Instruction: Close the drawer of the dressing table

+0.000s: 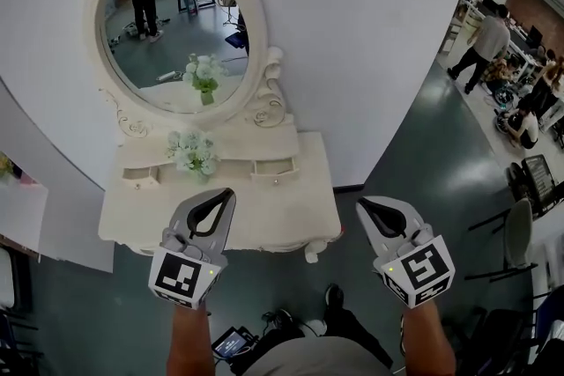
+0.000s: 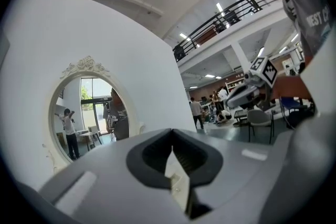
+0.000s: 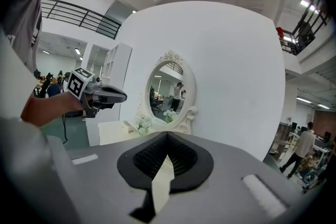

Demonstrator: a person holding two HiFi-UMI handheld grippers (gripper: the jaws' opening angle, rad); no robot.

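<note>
The cream dressing table [image 1: 220, 220] stands against the white wall under its oval mirror [image 1: 176, 31]. Two small drawers sit in its upper tier: the right drawer [image 1: 276, 171] and the left drawer [image 1: 141, 175] both stick out a little. White flowers [image 1: 192, 152] stand between them. My left gripper [image 1: 226, 194] hovers over the table's front edge, shut and empty. My right gripper [image 1: 362, 207] hangs just off the table's right corner, also shut with nothing in it. In the right gripper view the mirror [image 3: 170, 92] and the left gripper [image 3: 97, 94] show ahead.
A white table edge [image 1: 18, 211] lies at the far left. A chair [image 1: 520, 233] and several people [image 1: 480, 44] are off to the right on the green floor. A small screen device [image 1: 231, 341] lies by my feet.
</note>
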